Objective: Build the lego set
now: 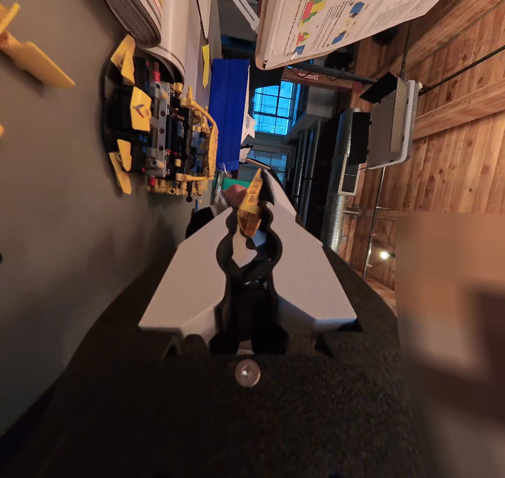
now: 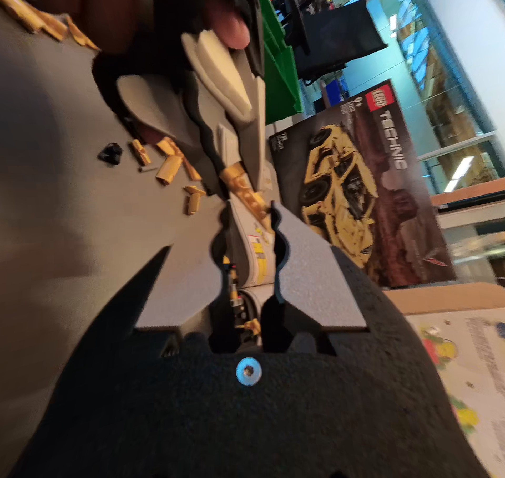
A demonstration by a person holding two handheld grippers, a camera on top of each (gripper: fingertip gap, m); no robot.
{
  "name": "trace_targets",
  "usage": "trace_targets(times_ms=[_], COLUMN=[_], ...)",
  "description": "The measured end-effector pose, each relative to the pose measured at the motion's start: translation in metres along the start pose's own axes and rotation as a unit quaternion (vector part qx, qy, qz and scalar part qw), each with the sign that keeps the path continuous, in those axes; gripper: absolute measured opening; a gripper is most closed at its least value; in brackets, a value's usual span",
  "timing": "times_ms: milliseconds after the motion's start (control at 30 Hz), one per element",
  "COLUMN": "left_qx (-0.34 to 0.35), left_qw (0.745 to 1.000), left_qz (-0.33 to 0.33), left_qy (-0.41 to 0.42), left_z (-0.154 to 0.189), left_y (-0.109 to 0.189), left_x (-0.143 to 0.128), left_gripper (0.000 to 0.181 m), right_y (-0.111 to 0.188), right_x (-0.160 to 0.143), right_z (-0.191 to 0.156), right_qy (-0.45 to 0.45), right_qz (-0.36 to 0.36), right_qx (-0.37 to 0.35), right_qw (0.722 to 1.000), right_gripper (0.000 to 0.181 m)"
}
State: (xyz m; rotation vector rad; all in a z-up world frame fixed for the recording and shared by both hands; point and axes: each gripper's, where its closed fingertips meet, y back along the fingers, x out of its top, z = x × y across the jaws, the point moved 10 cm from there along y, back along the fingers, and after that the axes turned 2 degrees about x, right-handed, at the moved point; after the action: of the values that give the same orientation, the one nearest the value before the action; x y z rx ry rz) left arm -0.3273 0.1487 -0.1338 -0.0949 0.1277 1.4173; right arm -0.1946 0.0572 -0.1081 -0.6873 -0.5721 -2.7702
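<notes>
At frame centre, we hold a yellow panel piece point(image 1: 250, 205) pinched in the left gripper point(image 1: 250, 213), lifted for handover; right gripper point(image 2: 250, 208) gapes beside it; car model point(image 1: 164, 137) waits upper left.

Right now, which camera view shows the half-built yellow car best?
The left wrist view: the half-built car sits whole and fairly sharp on the table. The right wrist view shows only a sliver of it between its fingers.

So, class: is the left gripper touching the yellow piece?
Touching. The left wrist view shows the left gripper with its fingertips closed on the yellow piece, no gap on either side; the right wrist view shows the same grip.
</notes>
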Motion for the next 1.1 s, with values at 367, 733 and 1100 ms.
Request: trace_targets(times_ms=[367, 733, 1100], left_qx=[0.01, 0.141, 0.197], left_qw=[0.939, 0.851, 0.826], left_qz=[0.045, -0.021, -0.219], left_qy=[-0.341, -0.505, -0.481], left_z=[0.04, 0.04, -0.015], left_y=[0.023, 0.001, -0.051], left_x=[0.0, -0.023, -0.062], left_gripper=[0.054, 0.046, 0.025], right_y=[0.002, 0.003, 0.073], right_x=[-0.002, -0.002, -0.032], right_z=[0.012, 0.008, -0.046], right_qy=[-0.121, -0.124, -0.099], right_qz=[0.038, 0.025, -0.089], right_qx=[0.057, 0.08, 0.129], right_qw=[0.99, 0.989, 0.983], right_gripper=[0.006, 0.006, 0.006])
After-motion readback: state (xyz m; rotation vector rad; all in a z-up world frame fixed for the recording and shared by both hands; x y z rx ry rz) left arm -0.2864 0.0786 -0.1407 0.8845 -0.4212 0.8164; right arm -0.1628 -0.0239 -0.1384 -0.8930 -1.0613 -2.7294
